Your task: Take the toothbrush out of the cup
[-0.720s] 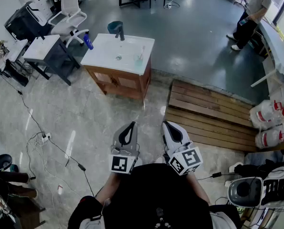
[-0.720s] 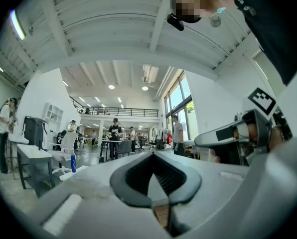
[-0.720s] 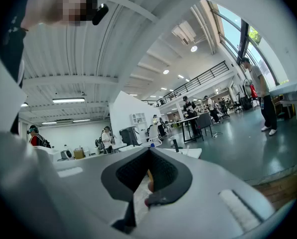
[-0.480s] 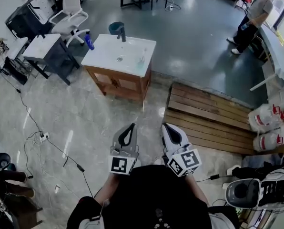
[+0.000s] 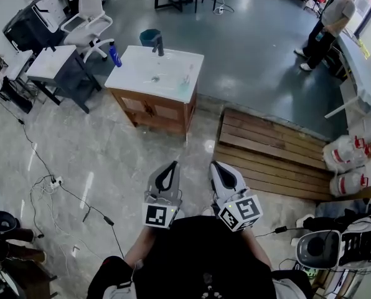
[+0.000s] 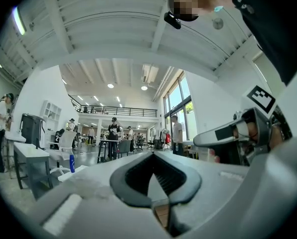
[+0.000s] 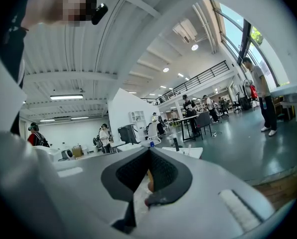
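Observation:
The cup with the toothbrush [image 5: 185,78] is a small pale shape near the right edge of a white sink top [image 5: 136,73], far ahead of me across the floor. Both grippers are held close to my body, well short of the sink. In the head view my left gripper [image 5: 170,165] and right gripper [image 5: 217,166] point forward side by side, each shut with nothing between its jaws. The left gripper view shows its jaw tips [image 6: 153,154] meeting, with the right gripper [image 6: 238,136] beside them. The right gripper view shows its own tips [image 7: 148,151] meeting and the sink top [image 7: 192,152] small in the distance.
The sink sits on a wooden cabinet [image 5: 153,108] with a dark faucet [image 5: 158,43]. A blue bottle [image 5: 114,55] stands at its left, beside a small grey table [image 5: 56,64]. A wooden pallet [image 5: 276,151] lies right of my path, cables [image 5: 67,189] trail left, and a person [image 5: 325,23] stands far right.
The head view has drifted slightly, so the sink sits a touch further left and higher in the frame. Both grippers stay shut in the same place near my body.

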Available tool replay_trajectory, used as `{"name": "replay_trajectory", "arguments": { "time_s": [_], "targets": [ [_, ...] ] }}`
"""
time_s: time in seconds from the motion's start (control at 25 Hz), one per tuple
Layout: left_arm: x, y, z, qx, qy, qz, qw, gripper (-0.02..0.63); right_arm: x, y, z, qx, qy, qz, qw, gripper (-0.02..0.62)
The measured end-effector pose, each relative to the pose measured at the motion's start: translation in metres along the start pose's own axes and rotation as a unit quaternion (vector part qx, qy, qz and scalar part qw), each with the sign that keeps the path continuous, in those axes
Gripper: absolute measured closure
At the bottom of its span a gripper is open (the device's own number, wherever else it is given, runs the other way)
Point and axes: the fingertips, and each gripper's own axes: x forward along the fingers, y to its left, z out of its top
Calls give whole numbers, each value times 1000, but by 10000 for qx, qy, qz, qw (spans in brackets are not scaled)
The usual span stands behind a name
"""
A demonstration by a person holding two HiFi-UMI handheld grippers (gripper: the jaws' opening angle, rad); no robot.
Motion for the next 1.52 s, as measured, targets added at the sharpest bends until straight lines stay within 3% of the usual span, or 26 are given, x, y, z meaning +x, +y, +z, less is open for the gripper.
{"name": "replay_trajectory", "arguments": {
  "time_s": [0.96, 1.52],
  "targets": [
    [-27, 104, 2, -91, -233, -170, 9995, 604, 69, 63, -16, 152, -98, -327, 9993, 592],
    [14, 140, -5, -51, -193, -220, 9996, 604, 120, 36, -20, 170, -8, -473, 9987, 592]
  ]
}}
